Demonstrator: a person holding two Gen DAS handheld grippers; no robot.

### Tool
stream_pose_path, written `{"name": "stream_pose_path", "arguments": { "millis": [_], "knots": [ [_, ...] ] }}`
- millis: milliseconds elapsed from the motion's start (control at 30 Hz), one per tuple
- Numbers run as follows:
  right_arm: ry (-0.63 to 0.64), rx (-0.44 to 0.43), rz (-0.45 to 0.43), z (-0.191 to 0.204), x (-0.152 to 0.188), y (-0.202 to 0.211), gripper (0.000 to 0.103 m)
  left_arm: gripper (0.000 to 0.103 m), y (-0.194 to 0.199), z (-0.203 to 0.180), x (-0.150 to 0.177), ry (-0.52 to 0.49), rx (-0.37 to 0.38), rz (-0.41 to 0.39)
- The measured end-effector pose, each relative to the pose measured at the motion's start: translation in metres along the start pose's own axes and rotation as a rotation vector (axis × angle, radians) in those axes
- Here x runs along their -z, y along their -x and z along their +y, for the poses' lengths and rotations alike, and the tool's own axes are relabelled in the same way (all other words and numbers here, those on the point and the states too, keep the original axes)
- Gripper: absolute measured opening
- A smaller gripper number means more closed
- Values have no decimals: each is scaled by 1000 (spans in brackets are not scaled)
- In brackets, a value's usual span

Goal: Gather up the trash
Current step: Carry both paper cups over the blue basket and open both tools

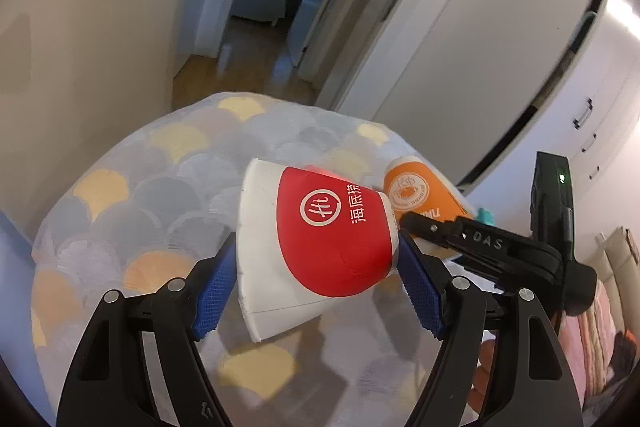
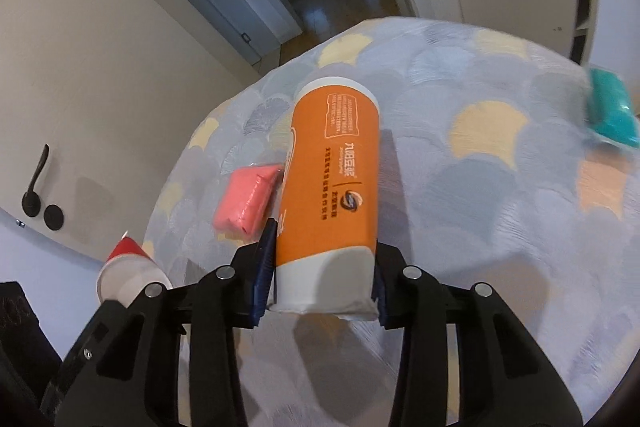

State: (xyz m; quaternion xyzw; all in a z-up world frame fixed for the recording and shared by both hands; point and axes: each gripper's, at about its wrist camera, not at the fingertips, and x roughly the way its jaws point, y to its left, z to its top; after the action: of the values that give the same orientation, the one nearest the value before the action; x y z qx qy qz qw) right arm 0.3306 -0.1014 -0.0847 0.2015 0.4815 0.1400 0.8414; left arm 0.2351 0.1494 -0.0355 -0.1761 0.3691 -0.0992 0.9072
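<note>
My left gripper (image 1: 316,267) is shut on a red and white paper cup (image 1: 312,243), held above the table with its blue pads (image 1: 218,283) pressing its sides. The same cup shows at the lower left of the right wrist view (image 2: 128,271). My right gripper (image 2: 322,267) is shut on an orange and white paper cup (image 2: 332,179), squeezed flat at its white end. This orange cup and the right gripper also show in the left wrist view (image 1: 420,191). A pink packet (image 2: 248,199) and a teal packet (image 2: 612,111) lie on the table.
The table is covered by a cloth with grey, yellow and orange fan shapes (image 1: 140,195). A wall with a door handle (image 2: 38,183) stands to the left. A hallway (image 1: 256,27) opens behind the table. White cabinets (image 1: 520,47) line the right.
</note>
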Motion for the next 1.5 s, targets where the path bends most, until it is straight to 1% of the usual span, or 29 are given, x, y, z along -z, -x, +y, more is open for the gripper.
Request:
{"name": "stream_pose_path", "arguments": {
  "millis": [133, 267, 333, 533, 600, 700, 767, 833, 867, 933, 1033, 1100, 1200, 1300, 1433, 1500],
  "knots": [
    [29, 35, -69, -7, 8, 36, 37, 73, 5, -26, 1, -34, 26, -11],
    [93, 116, -170, -11, 19, 85, 37, 73, 11, -60, 6, -84, 57, -13],
    [104, 142, -211, -16, 24, 107, 37, 73, 12, -75, 9, -106, 71, -11],
    [119, 242, -346, -38, 40, 176, 37, 73, 15, -135, 20, -191, 124, -2],
    [103, 262, -390, -49, 43, 199, 37, 73, 17, -159, 23, -226, 143, -2],
    [48, 281, -462, -74, 46, 239, 37, 73, 21, -195, 26, -280, 170, -7],
    [19, 324, -520, -93, 50, 267, 37, 73, 23, -218, 29, -311, 195, -11],
    [-10, 379, -557, -114, 55, 290, 37, 73, 20, -242, 34, -344, 220, -7],
    [-25, 395, -564, -123, 57, 296, 37, 73, 15, -258, 39, -367, 232, 1],
    [-68, 425, -569, -146, 63, 307, 37, 73, 5, -276, 49, -386, 242, 22],
    [-145, 459, -558, -190, 72, 319, 37, 73, -21, -307, 70, -410, 267, 82],
    [-197, 481, -534, -218, 77, 318, 37, 73, -38, -326, 88, -444, 275, 117],
    [-250, 506, -495, -247, 82, 310, 38, 73, -60, -349, 113, -492, 283, 156],
    [-294, 517, -464, -270, 89, 305, 38, 74, -82, -366, 133, -522, 276, 193],
    [-320, 532, -444, -293, 96, 305, 40, 74, -101, -376, 152, -557, 277, 227],
    [-321, 533, -436, -293, 95, 302, 41, 78, -109, -378, 157, -567, 239, 226]
  ]
}}
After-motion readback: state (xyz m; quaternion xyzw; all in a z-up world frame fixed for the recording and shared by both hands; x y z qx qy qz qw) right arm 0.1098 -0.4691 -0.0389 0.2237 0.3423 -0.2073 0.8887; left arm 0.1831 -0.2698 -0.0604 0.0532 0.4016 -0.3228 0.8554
